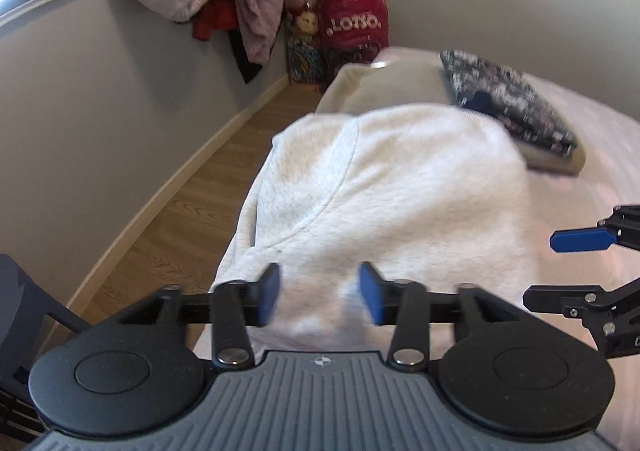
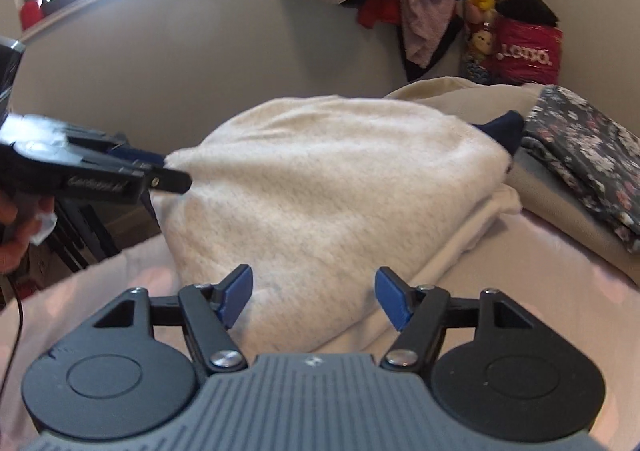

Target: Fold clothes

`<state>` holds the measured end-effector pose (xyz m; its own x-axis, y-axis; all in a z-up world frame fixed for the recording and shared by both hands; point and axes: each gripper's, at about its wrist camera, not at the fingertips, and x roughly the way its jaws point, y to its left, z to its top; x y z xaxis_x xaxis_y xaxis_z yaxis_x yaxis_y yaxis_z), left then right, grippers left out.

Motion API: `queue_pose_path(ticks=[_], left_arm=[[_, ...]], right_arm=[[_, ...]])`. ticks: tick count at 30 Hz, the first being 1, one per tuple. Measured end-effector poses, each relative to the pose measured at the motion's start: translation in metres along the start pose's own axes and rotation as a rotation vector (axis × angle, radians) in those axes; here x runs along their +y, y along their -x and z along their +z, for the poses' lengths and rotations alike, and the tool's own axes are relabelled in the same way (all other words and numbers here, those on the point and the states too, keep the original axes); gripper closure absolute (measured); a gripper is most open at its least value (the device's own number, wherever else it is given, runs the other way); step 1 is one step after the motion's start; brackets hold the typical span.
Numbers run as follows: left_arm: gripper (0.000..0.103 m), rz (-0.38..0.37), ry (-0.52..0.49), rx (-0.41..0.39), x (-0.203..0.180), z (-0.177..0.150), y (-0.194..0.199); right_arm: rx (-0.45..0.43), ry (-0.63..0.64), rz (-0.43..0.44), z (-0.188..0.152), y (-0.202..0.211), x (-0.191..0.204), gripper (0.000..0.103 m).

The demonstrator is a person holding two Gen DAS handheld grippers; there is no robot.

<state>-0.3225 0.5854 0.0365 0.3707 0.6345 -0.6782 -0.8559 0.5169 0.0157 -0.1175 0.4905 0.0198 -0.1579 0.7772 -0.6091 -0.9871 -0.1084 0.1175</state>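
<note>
- Only the left wrist view catches the wood floor (image 1: 176, 219) at 9 o'clock; the right wrist view alone shows a person's hand (image 2: 16, 227) behind the other tool.
- The folded pale sweatshirt (image 1: 384, 187) sits on the bed (image 1: 592, 155), dead ahead at 12 o'clock.
- The left gripper (image 1: 319, 297) is spread apart with nothing in it, hanging over the near hem.
- The right gripper (image 2: 316, 297) is wide too and grabs nothing, with the sweatshirt edge between its fingers.

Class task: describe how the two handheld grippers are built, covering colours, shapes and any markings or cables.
Each gripper, left gripper and right gripper, has a ribbed grey body with a small compass-like emblem, two round black discs, black linkage arms with silver bolts, and flat blue finger pads. From the side, the left gripper shows pale lettering too blurred to read, and a thin black cable hangs beneath it.
</note>
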Motion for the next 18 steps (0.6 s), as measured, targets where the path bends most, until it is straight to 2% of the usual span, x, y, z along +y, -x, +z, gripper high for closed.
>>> queue_pose_path(ticks=[3,5,11,16,18], left_arm=[[0.049,-0.020,0.044,-0.050,-0.007,-0.002,0.030],[0.046,-0.023,0.068,-0.087,-0.014,-0.002,0.050],[0.029,0.056,0.082,-0.150,-0.044,-0.005,0.100],[0.027,0.140,0.044,-0.150,-0.075,-0.012,0.126],[0.027,0.151,0.026,-0.149,-0.088,-0.017,0.134]], right_arm=[[-0.003,-0.038,-0.016,0.004,0.014,-0.001,0.028],[-0.044,-0.058,-0.029,0.007,0.032,0.000,0.026],[-0.131,-0.112,-0.125,0.009,0.086,0.006,0.016],[-0.139,-0.166,-0.160,-0.001,0.119,0.011,0.014],[-0.143,-0.185,-0.170,-0.008,0.130,0.012,0.013]])
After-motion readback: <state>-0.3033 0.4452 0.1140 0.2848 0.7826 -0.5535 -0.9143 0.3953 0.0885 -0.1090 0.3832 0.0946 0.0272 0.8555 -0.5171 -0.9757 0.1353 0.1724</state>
